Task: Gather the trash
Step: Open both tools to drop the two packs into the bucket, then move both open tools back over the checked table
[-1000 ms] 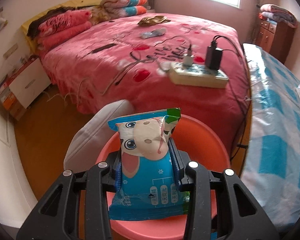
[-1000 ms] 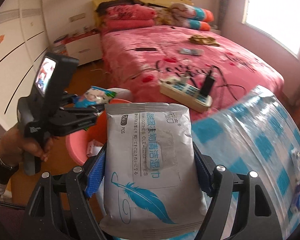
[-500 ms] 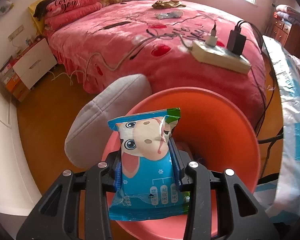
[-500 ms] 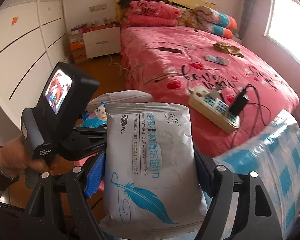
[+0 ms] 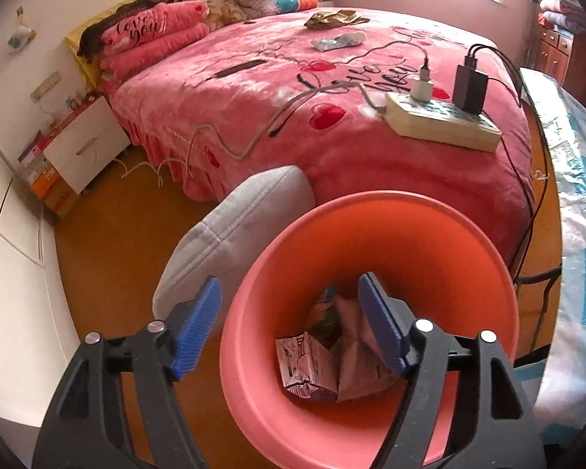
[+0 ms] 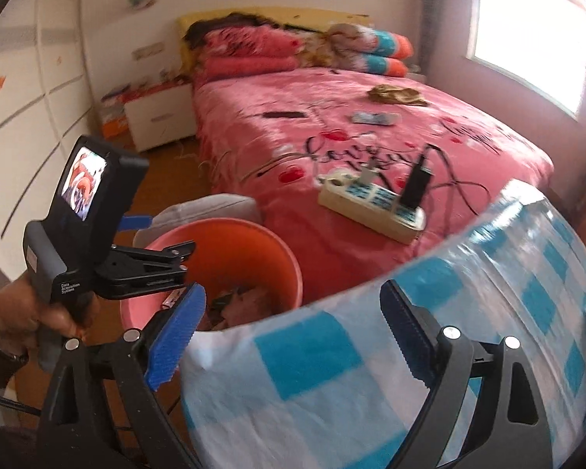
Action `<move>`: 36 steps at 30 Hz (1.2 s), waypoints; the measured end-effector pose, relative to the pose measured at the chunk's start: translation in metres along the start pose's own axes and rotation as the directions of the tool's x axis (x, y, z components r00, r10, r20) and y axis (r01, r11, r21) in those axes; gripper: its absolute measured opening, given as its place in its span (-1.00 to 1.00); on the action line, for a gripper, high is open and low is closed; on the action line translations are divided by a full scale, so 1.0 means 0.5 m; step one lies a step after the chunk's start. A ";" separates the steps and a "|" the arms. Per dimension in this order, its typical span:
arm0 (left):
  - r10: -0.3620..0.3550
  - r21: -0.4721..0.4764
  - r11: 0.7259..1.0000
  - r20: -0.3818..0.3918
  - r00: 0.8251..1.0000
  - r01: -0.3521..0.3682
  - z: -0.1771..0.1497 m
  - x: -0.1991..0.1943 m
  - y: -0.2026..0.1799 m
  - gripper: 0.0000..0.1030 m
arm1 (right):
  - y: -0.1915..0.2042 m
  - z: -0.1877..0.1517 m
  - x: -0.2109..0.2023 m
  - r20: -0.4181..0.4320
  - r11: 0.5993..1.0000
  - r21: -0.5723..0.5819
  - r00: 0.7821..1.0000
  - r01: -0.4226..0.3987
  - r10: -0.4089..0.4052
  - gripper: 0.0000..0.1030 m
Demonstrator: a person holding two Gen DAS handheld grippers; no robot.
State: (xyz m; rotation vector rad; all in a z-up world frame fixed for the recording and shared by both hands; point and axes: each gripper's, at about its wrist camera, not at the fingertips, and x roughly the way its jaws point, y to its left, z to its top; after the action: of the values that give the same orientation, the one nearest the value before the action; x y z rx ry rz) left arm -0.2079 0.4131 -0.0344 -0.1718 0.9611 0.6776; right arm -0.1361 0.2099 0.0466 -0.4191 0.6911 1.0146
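Observation:
My left gripper (image 5: 289, 285) hangs over the pink bin (image 5: 429, 250), its jaws opening with nothing between the blue pads. Below them in the bin lie several pieces of trash (image 5: 324, 363), among them a blurred blue and pink packet and a white carton. My right gripper (image 6: 293, 293) is also opening and holds nothing; it hovers over the edge of the table's blue-checked cloth (image 6: 312, 355). The wipes pack is out of sight. The right wrist view shows the bin (image 6: 250, 258) left of the table and a hand (image 6: 54, 312) holding the left gripper above it.
A pink bed (image 5: 254, 109) fills the far side. On it lie a brown crumpled wrapper (image 5: 336, 19), a silvery wrapper (image 5: 338, 41) and a power strip (image 5: 441, 125) with chargers and trailing cables. A grey cushion (image 5: 234, 234) leans against the bin. A white nightstand (image 5: 86, 144) stands at left.
The left gripper opened and the cow-print packet dropped from it into the bin. The right gripper opened too, and the grey wipes pack has left its jaws.

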 end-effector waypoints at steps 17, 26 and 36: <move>-0.096 0.076 0.993 0.081 0.992 0.090 0.031 -0.089 -0.084 0.66 | -0.154 -0.123 -0.095 0.066 0.955 0.296 0.996 0.032 -0.054 0.84; -0.113 0.138 0.986 0.146 0.983 0.093 0.046 -0.158 -0.159 0.66 | -0.221 -0.176 -0.161 0.135 0.917 0.400 0.989 0.006 -0.066 0.85; -0.143 0.228 0.968 0.153 0.978 0.106 0.041 -0.211 -0.248 0.67 | -0.286 -0.226 -0.225 0.180 0.879 0.477 0.980 -0.013 -0.083 0.90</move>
State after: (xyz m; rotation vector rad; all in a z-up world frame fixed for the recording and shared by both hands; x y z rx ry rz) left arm -0.1596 0.2764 0.0429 0.0195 0.8478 0.4582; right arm -0.0865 0.0016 0.0453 0.1005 0.7244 0.8015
